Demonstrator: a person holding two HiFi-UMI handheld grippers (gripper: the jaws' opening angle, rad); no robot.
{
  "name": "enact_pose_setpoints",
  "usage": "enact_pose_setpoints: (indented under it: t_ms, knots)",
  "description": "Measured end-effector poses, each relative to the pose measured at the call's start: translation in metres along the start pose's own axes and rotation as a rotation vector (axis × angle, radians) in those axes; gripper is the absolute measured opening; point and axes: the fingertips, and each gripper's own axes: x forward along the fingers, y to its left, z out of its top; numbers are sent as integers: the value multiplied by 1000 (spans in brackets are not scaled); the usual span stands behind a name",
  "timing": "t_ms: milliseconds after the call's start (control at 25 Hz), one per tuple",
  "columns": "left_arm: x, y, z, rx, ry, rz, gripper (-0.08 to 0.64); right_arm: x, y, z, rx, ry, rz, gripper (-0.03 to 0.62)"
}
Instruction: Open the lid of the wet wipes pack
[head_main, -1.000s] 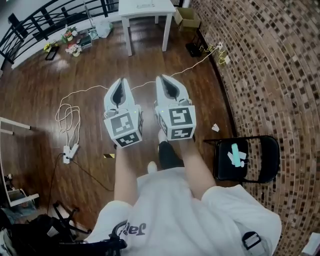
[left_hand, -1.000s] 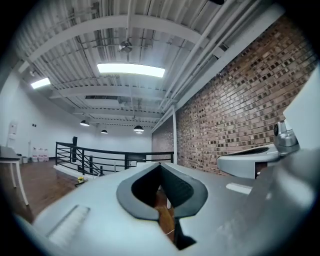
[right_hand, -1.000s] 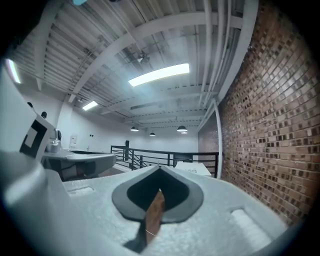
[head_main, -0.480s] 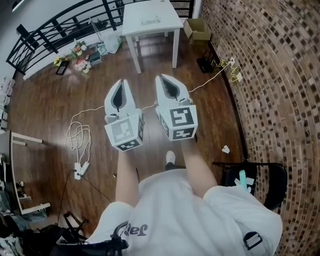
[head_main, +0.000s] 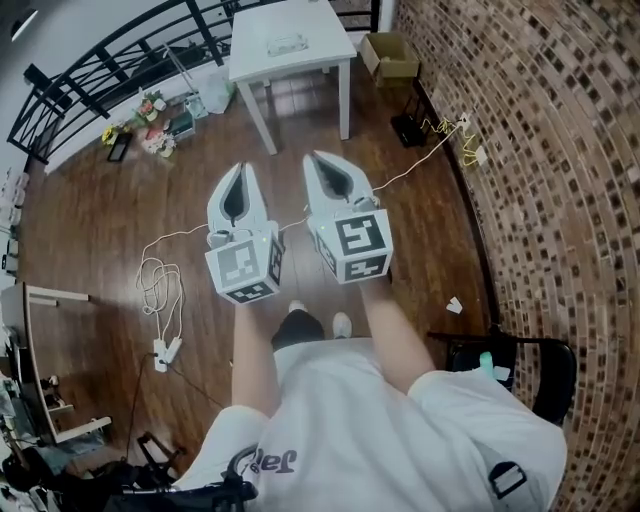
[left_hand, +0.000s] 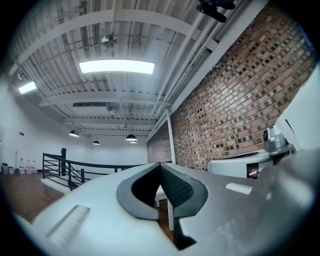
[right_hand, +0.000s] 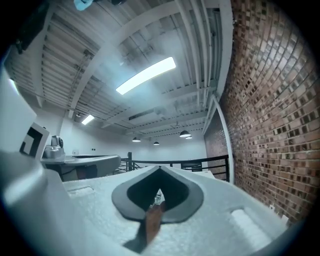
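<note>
at the left edge of the wooden floor (head_main: 90, 230) a white power strip (head_main: 162, 352) lies with its white cable (head_main: 160, 262) looped just beside it. a black railing (head_main: 100, 60) runs along the far left corner, with flowers (head_main: 152, 138) at its foot.

the left claw (head_main: 243, 170) hangs over the floor, clenched. the left gripper view shows its jaws meeting at the tips with nothing between them. its cube (head_main: 243, 272) bears black square markers and no letters.

just beside it but apart, the right claw (head_main: 318, 160) is clenched on nothing as well, tips together in the right gripper view. its cube (head_main: 355, 245) is patterned the same way.

beyond both stands a white surface (head_main: 250, 55). near its middle lies a pale flat pack (head_main: 287, 44), too small to read or to tell as wet wipes, well apart from either claw.

an open cardboard box (head_main: 388, 55) sits by the brick wall (head_main: 560, 150). a black folding chair (head_main: 530, 380) near that wall carries a teal thing (head_main: 486, 360) on its seat.

dark print on the white shirt (head_main: 380, 430) begins "ja"; the rest is unclear.
</note>
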Motion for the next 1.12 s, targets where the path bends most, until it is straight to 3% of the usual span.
enact_pose_setpoints:
  t_ms: [440, 680, 840, 1000, 1120]
  knots:
    - [108, 28, -36, -57, 12, -28, 15, 98, -41, -18, -38, 36, -18, -11]
    - [199, 85, -49, -22, 17, 75, 15, 184, -62, -15, -66, 46, -27, -11]
    - [255, 113, -50, -30, 0, 36, 15, 246, -75, -10, -57, 44, -43, -11]
    - [303, 137, -56, -80, -10, -1, 15, 307, -77, -20, 16, 45, 2, -11]
    - [333, 155, -67, -126, -19, -16, 15, 337, -83, -31, -15, 61, -17, -11]
